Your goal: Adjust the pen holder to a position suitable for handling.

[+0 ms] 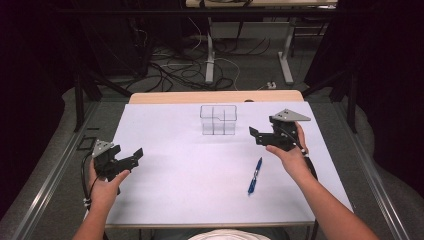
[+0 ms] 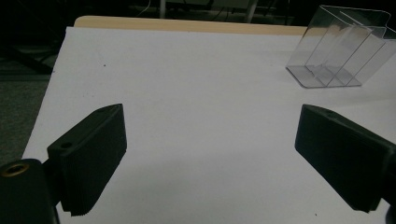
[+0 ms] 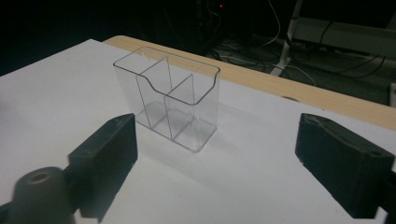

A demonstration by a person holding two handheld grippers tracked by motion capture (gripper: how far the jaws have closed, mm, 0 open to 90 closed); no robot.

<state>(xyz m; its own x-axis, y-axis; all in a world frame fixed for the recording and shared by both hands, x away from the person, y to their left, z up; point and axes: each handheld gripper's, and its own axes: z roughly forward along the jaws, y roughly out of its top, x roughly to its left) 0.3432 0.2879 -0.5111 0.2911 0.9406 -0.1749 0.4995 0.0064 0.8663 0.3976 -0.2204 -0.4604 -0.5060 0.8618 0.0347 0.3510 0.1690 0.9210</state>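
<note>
The pen (image 1: pixel 255 175) lies flat on the desk (image 1: pixel 200 165), in the lower right part of the high view. Its long axis runs almost up and down in that frame, a little tilted: the upper end leans to the right and the lower end to the left. Which end is the tip I cannot tell. It is blue with a dark part near the upper end. Nothing touches it.

The right claw (image 1: pixel 254 135) hangs above the desk, up and right of the middle of the high view, near the holder and well above the pen in the frame. Its jaws stand wide apart with nothing between them. The left claw (image 1: pixel 134 155) is at the left of the high view, over the desk, also released, jaws wide and empty.

The holder (image 1: pixel 218 120) is a clear plastic box with inner walls that make compartments. It stands upright in the upper middle of the high view, near the far edge. In the right gripper view the holder (image 3: pixel 168 102) is at the centre, between the jaws but farther off; in the left gripper view it is at the upper right.

The desk has a white cover, with a pale wood strip at its far edge. Behind it the room is dark, with a grey floor (image 1: pixel 240 70), many cables (image 1: pixel 170 70) and white legs (image 1: pixel 210 55) of another table.
</note>
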